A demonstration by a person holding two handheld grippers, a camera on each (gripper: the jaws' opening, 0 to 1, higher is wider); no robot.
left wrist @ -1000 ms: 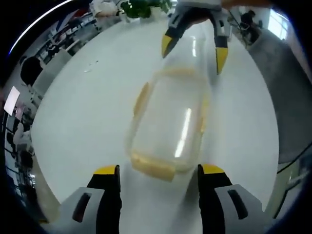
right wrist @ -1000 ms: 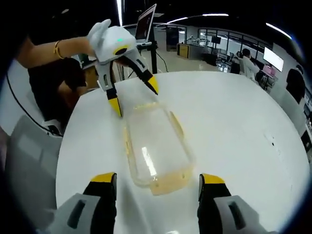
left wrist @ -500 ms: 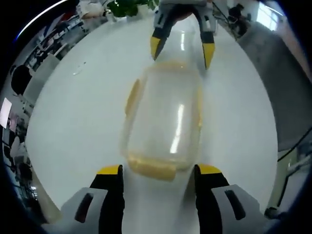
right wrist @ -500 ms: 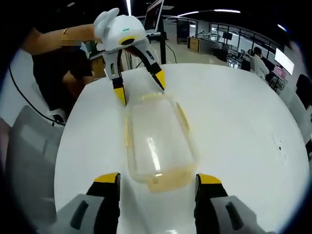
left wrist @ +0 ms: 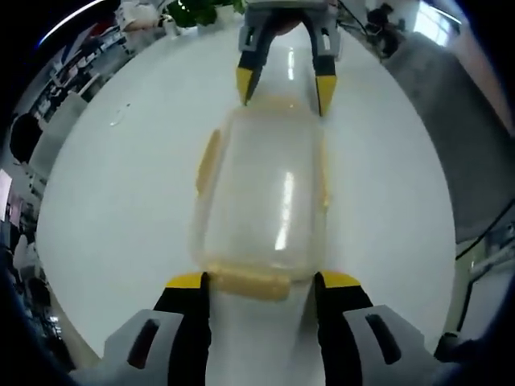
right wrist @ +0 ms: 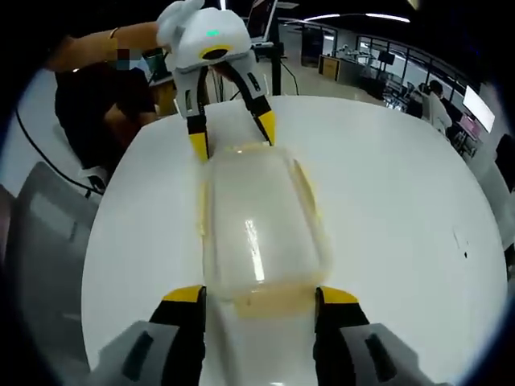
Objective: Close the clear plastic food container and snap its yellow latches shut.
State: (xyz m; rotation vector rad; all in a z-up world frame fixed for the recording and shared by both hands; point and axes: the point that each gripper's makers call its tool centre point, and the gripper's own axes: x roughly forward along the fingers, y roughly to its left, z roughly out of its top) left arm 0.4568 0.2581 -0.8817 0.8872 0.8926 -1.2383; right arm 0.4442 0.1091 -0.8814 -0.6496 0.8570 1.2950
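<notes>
A clear plastic food container (left wrist: 261, 193) (right wrist: 257, 229) with its lid on lies on the round white table (left wrist: 113, 201) (right wrist: 386, 209). Yellow latches run along its ends and long sides; the near end latch (left wrist: 248, 281) lies between the yellow tips of my left gripper (left wrist: 260, 283), which is open. At the far end the right gripper (left wrist: 282, 80) straddles the other end, open. In the right gripper view, my right gripper (right wrist: 259, 296) brackets the near end latch (right wrist: 267, 301), and the left gripper (right wrist: 232, 133) stands at the far end.
A person's arm with a bracelet (right wrist: 113, 36) holds the left gripper. A grey chair (right wrist: 40, 241) stands left of the table. A potted plant (left wrist: 193, 10) sits at the table's far edge. Desks and people fill the office behind.
Both grippers have closed in on the container's two ends, lining up with its long axis. The tips now flank the end latches. The container itself has stayed in place.
</notes>
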